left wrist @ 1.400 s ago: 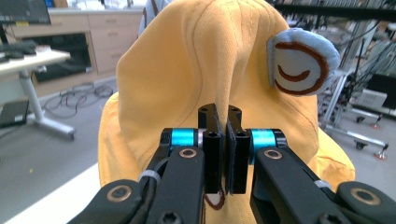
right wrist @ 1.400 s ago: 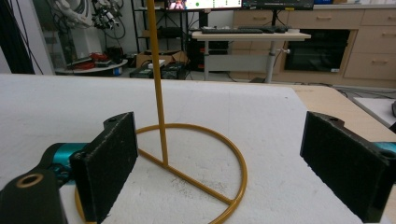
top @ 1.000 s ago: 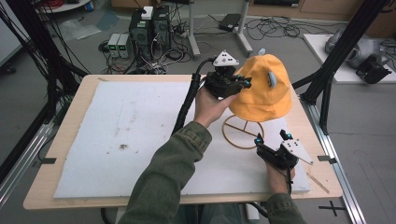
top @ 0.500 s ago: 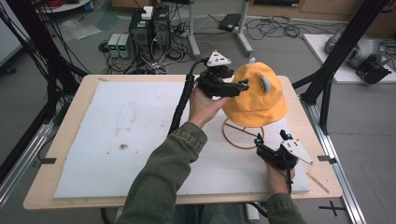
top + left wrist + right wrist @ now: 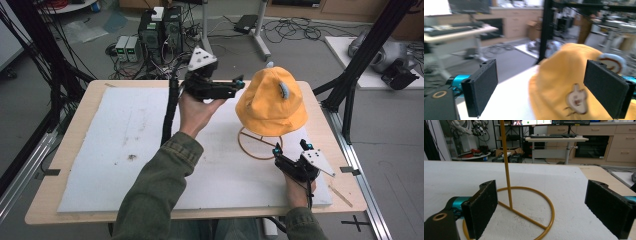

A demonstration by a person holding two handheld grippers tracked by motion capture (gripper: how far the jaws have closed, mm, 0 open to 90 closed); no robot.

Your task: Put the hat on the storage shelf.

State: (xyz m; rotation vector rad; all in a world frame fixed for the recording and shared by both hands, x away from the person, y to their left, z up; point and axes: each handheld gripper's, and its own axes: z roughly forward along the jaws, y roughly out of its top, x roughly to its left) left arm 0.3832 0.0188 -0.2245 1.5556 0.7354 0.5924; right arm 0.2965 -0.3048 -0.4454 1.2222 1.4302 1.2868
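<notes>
From the high view, the yellow hat sits on its stand, just right of my left gripper, whose jaws have just been opening, nothing between them. Left gripper view: hat ahead, released, so hanging looks done. Right gripper view: my right gripper gapes empty before the stand's ring.

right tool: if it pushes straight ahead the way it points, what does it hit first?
Most likely the stand: the right tool, open, faces its round base, with the upright rod just beyond. Depth is hard to judge, but nothing else lies between on the white mat.
</notes>
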